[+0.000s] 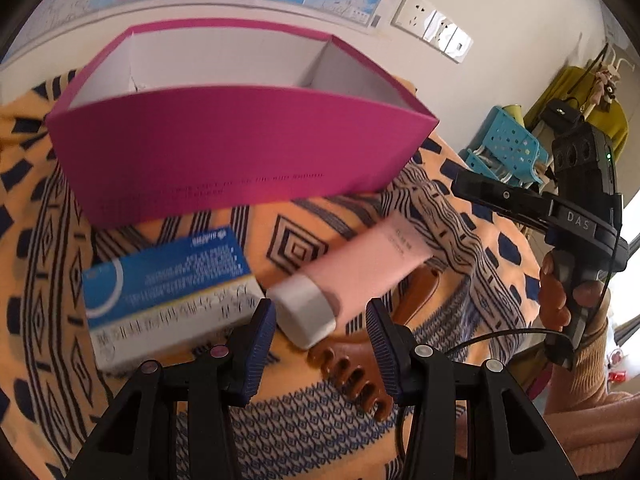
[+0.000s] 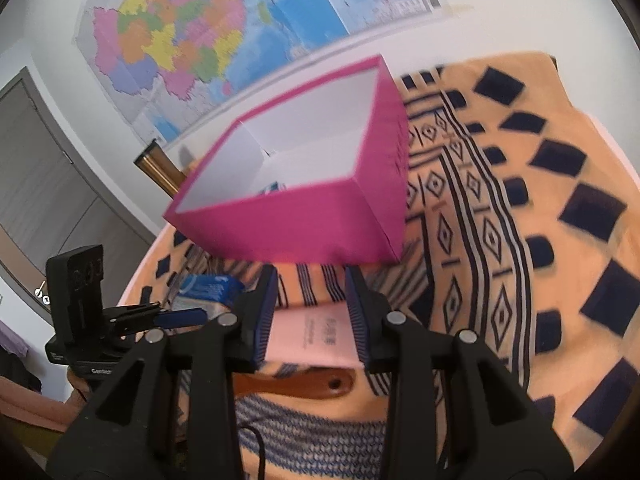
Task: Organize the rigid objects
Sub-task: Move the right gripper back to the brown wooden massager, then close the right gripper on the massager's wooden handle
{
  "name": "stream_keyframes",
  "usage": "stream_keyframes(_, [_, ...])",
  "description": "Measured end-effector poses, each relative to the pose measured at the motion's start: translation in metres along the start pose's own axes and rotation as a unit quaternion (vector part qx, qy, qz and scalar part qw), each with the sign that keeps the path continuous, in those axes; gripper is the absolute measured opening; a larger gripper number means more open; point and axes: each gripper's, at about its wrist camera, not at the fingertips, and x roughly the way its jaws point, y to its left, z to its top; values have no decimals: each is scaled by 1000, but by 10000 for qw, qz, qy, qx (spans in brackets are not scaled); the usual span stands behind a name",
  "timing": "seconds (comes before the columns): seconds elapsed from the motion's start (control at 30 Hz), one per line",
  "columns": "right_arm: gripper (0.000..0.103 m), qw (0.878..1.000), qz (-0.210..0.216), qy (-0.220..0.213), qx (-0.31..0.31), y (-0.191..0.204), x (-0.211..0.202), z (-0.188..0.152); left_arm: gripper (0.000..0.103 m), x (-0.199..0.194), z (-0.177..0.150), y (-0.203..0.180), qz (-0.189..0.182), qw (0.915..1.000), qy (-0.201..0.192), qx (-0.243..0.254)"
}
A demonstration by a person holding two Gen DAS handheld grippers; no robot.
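An open magenta box (image 1: 224,152) (image 2: 300,228) with a white inside stands at the back of the patterned orange cloth (image 2: 500,208); a small blue-and-white item (image 2: 274,188) lies in it. In front lie a blue-and-white carton (image 1: 168,280) (image 2: 212,286), a pink tube (image 1: 368,264) (image 2: 316,336) with a white cap (image 1: 304,312), and under it a brown wooden comb (image 1: 352,372) (image 2: 296,384). My left gripper (image 1: 320,308) (image 2: 200,314) is open around the cap, with a gap at its right pad. My right gripper (image 2: 311,280) (image 1: 460,180) is open, hovering over the tube's flat end.
A hand (image 1: 560,292) in a peach sleeve holds the right gripper. A map (image 2: 180,40) and wall sockets (image 1: 432,24) hang behind the table. A turquoise perforated rack (image 1: 508,148) stands off the right edge; a grey door (image 2: 36,184) is at the left.
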Motion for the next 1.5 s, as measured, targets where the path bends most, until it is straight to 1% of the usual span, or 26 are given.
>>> stream_keyframes(0.2, [38, 9997, -54, 207, 147, -11, 7, -14, 48, 3, -8, 2, 72, 9999, 76, -49])
stream_keyframes(0.37, [38, 9992, -95, 339, 168, -12, 14, -21, 48, 3, -9, 1, 90, 9999, 102, -55])
stream_keyframes(0.5, [39, 9985, -119, 460, 262, -18, 13, -32, 48, 5, -14, -3, 1, 9997, 233, 30])
stream_keyframes(0.57, [41, 9980, -127, 536, 303, -20, 12, -38, 48, 8, -20, -5, -51, 9993, 358, 76])
stream_keyframes(0.7, [49, 9972, -52, 637, 396, -21, 9, -53, 48, 10, -29, -7, -126, 9983, 555, 88])
stream_keyframes(0.77, [50, 9969, -27, 657, 429, -22, 11, -57, 48, 11, -34, -7, -150, 9979, 628, 54])
stream_keyframes(0.87, [50, 9966, 6, 659, 496, -22, 15, -61, 49, 9, -36, -8, -212, 9977, 647, 39])
stream_keyframes(0.93, [50, 9966, 29, 654, 496, -21, 19, -62, 52, 9, -39, -10, -292, 9972, 681, 26])
stream_keyframes(0.97, [50, 9969, 38, 625, 471, -20, 20, -63, 56, 9, -39, -11, -354, 9970, 691, 30])
stream_keyframes(1.0, [50, 9971, 36, 614, 447, -19, 21, -63, 57, 10, -40, -13, -392, 9968, 693, 28])
stream_keyframes(1.17, [50, 9975, 60, 579, 404, -12, 24, -67, 59, 18, -38, -27, -582, 9955, 742, 114])
stream_keyframes(1.23, [50, 9973, 109, 568, 458, -11, 24, -69, 60, 21, -37, -31, -525, 9959, 722, 150])
stream_keyframes(1.33, [50, 9977, -10, 490, 464, -8, 21, -72, 60, 22, -35, -31, -518, 9961, 706, 92])
stream_keyframes(1.5, [50, 9977, -20, 417, 539, -8, 15, -75, 58, 21, -35, -30, -481, 9966, 673, -1])
